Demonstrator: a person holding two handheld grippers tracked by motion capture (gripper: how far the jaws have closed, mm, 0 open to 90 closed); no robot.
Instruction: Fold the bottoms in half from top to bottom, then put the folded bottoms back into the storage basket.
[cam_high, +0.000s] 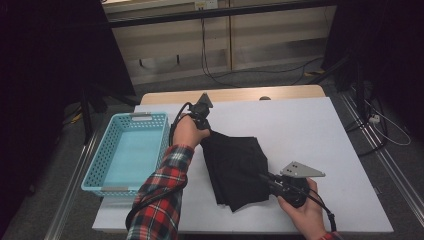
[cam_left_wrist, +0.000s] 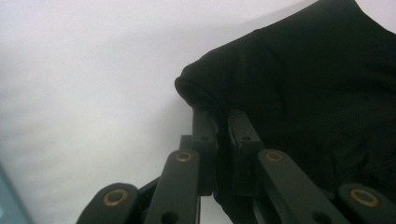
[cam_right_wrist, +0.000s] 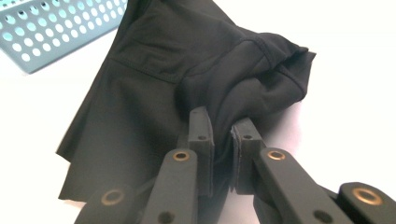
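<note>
Both grippers are pinching the cloth (cam_high: 234, 167) right of the basket (cam_high: 127, 150): left gripper (cam_high: 205, 125) holding its far corner, right gripper (cam_high: 267, 179) its near edge, jaws narrow.

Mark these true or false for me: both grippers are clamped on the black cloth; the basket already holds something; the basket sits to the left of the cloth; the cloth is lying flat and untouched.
1. Both the left gripper and the right gripper are clamped on the black cloth. True.
2. The blue basket already holds something. False: its inside is bare.
3. The basket sits to the left of the cloth in the high view. True.
4. The cloth is lying flat and untouched. False: it is folded and bunched, pinched at two edges.
</note>
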